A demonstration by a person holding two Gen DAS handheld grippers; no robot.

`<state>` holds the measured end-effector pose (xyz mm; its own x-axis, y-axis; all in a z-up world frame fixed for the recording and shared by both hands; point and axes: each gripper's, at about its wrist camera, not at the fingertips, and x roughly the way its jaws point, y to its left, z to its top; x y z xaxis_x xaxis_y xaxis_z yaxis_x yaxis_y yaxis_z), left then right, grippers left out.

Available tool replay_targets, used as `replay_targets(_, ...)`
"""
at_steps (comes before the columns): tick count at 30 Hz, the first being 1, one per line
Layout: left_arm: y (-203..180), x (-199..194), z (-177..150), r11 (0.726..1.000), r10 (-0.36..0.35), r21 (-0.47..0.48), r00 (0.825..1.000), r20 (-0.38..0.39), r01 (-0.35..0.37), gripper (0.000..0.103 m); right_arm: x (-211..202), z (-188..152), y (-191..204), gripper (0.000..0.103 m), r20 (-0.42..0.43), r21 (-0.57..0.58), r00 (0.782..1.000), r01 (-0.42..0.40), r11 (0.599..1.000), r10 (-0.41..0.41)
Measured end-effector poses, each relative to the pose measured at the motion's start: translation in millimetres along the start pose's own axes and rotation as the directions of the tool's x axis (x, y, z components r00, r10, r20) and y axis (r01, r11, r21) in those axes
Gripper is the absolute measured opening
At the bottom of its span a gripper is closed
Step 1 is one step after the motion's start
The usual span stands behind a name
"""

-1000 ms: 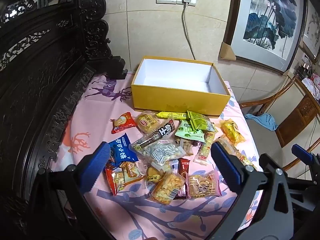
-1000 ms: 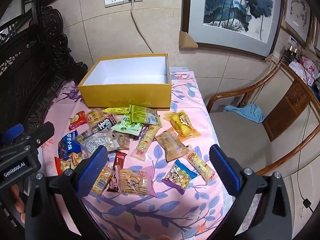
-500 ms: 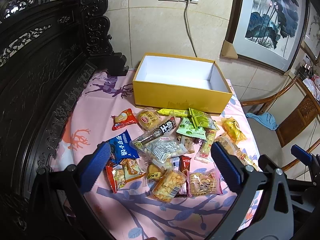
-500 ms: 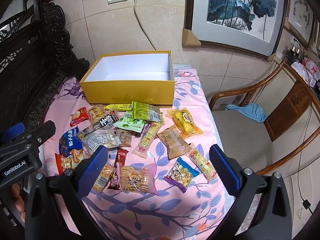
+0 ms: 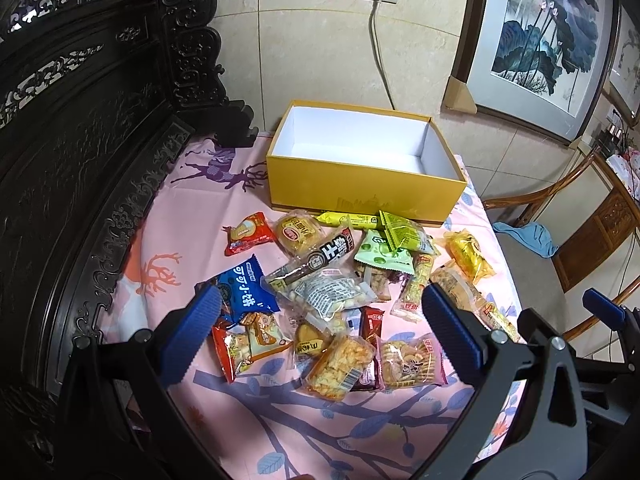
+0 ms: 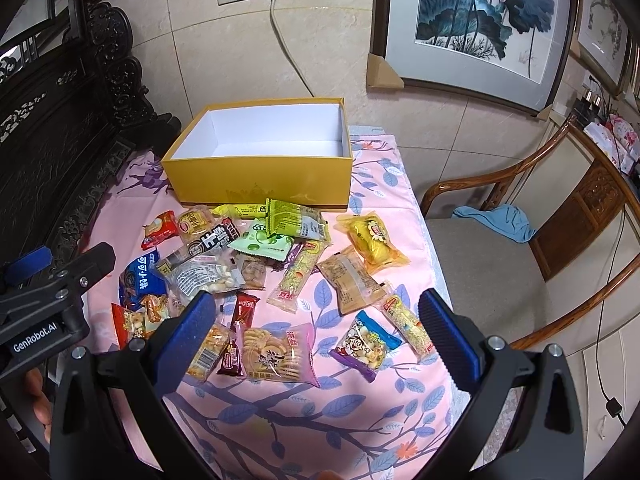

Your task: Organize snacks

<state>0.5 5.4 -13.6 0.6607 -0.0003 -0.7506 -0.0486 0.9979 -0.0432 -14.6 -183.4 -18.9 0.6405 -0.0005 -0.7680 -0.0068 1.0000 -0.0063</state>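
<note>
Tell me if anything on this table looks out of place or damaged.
Nothing looks damaged. The snack packets lie jumbled and overlapping on the tablecloth, while the yellow box behind them holds nothing visible.

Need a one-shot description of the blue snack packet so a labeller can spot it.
Start at the open yellow cardboard box at the back of the pink floral tablecloth. Come toward the camera along the snack pile's left edge, past the small red packet. The blue packet is the only dark-blue wrapper with big white characters.

Yellow box (image 5: 362,190) with a white inside, pink cloth (image 6: 362,408) printed with blue leaves and purple deer, blue-padded black tongs (image 6: 316,338).
</note>
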Motion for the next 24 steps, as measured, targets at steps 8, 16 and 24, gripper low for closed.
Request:
replay_targets(8,0.3,1.7,-0.8,1.000,-0.005,0.001,1.000,-0.009,0.005,0.101,0.2,-0.6,1.2,0.102,-0.003,0.000,1.000,0.000,1.000,0.000)
replay_targets(16,0.3,1.9,-1.0,1.000,-0.004,0.001,1.000,-0.009,0.004,0.101,0.2,-0.1,1.6,0.102,-0.004,-0.001,1.000,0.000,1.000,0.000)
replay_targets(24,0.0,2.4,-1.9,1.000,-0.007,-0.001,1.000,-0.011,0.007,0.101,0.4,-0.9,2.3,0.102,-0.005,0.000,1.000,-0.001,1.000,0.001)
